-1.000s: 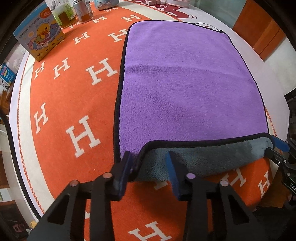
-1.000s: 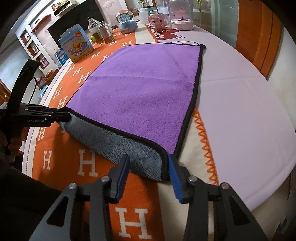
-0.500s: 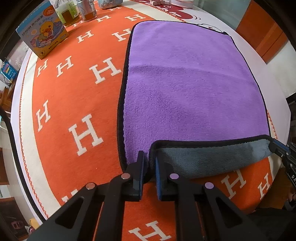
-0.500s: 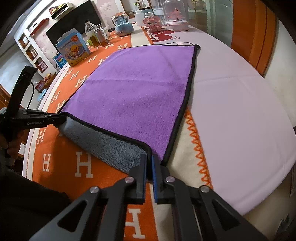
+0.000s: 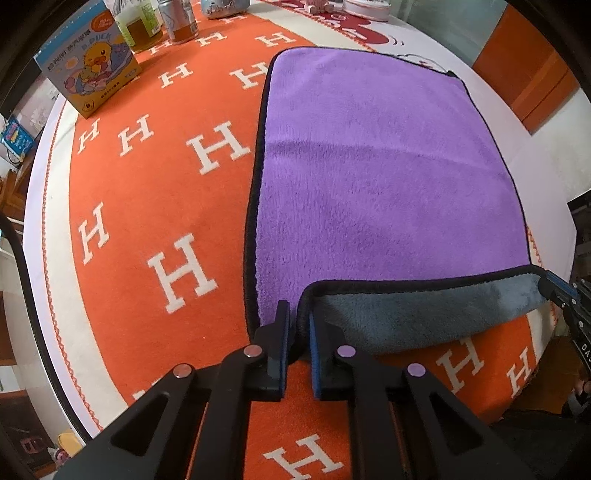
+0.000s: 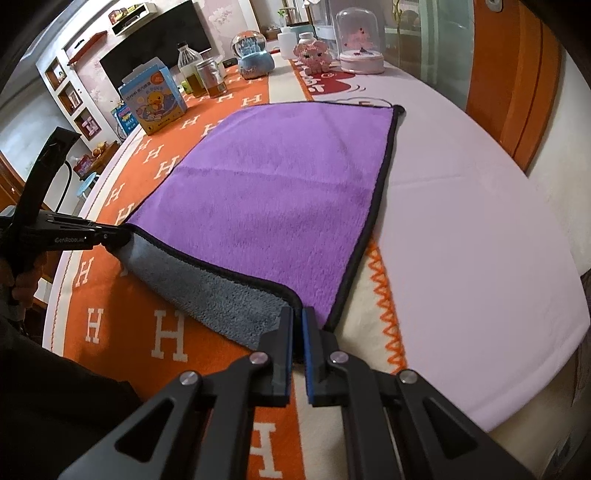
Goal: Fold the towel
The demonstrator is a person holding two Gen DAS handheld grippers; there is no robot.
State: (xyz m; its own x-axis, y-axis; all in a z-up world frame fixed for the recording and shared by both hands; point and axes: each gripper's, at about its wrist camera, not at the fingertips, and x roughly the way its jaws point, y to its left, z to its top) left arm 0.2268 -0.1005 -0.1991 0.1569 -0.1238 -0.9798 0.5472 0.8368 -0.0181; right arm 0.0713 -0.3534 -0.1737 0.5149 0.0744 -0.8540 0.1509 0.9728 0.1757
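A: Where to find the towel (image 5: 369, 177)?

B: Spread flat on the orange tablecloth (image 5: 147, 206), purple face up. Near edge lifted and curled back, showing the grey underside.

A: Held by what?

B: Clamped at the near left corner by the left gripper (image 5: 300, 325), jaws narrowed onto the black hem. Same at the near right corner with the right gripper (image 6: 298, 325), jaws pressed close with only the thickness of the cloth between.

A: Likely to handle how?

B: Probably soft, light and limp. Plush pile, so little risk of slipping out of the grip. Sags a little between the two corners, judging by the drooping grey strip. No stiffness to count on.

A: Best hold, then?

B: Right at the corners, on the stitched hem, as now. Worth holding both corners level and far enough apart to draw the edge taut before carrying it over toward the far edge.

A: Anything to mind?

B: Could drag the lower layer along the tablecloth if pulled too low. Duck box (image 5: 92, 74) and bottles (image 5: 177, 22) well apart from the towel, off at the far left.
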